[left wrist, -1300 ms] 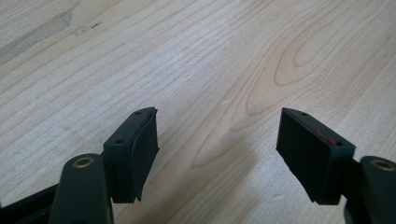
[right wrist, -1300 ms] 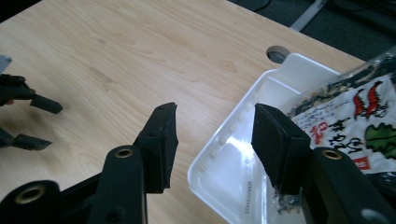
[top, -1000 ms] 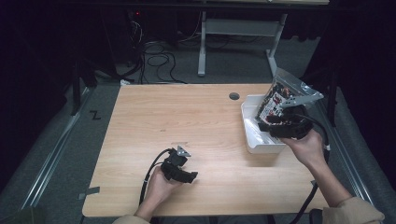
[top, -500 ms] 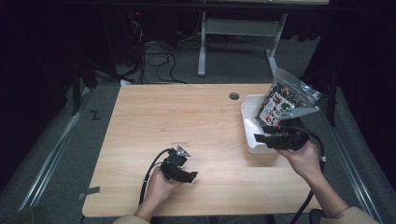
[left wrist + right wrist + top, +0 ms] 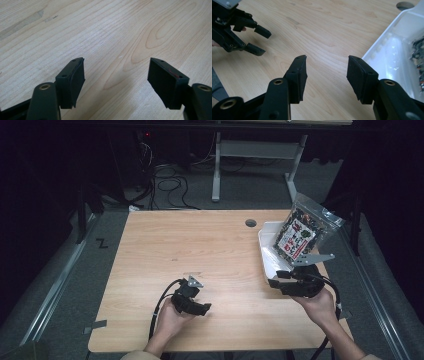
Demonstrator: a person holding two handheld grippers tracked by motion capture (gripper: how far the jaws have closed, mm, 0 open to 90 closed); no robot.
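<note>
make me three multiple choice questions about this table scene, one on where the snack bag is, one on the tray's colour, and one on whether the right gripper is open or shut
1. Where is the snack bag?
A. Leaning in the tray at the table's right edge
B. Flat at the table's centre
C. On the floor

2. What colour is the tray?
A. Red
B. White
C. Black

3. How is the right gripper?
A. Shut on the bag
B. Shut on nothing
C. Open

Answers: 1 A, the high view shows the bag propped upright in the tray. 2 B, its walls are white. 3 C, bare wooden table shows between its jaws.
</note>
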